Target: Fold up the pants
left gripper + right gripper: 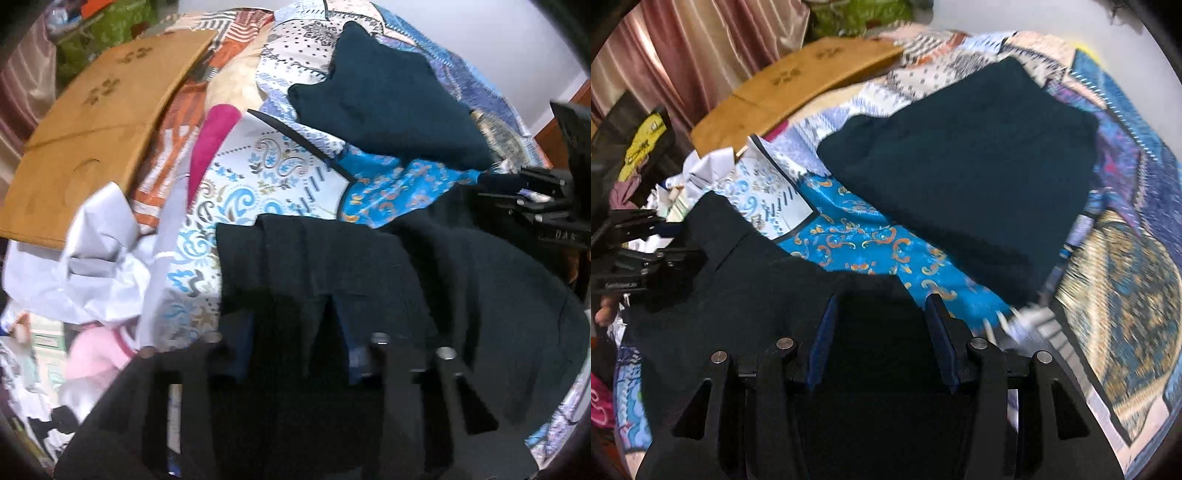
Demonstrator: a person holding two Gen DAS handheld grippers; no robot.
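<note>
Left wrist: pants point(332, 266) were seen draped fwd of left gripper point(291, 354), pinched betw. blue pads. Right wrist: right gripper point(882, 317) was spread, fabric betw. jaws, ungripped; folded dark stack point(960, 173) lay beyond.

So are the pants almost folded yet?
Partly. One dark piece already lies folded flat on the patterned bedspread. The near dark pants are in hand: the left tool has cloth between its fingers, and the right tool is open around an edge. They are still spread out and need more folds.
</note>
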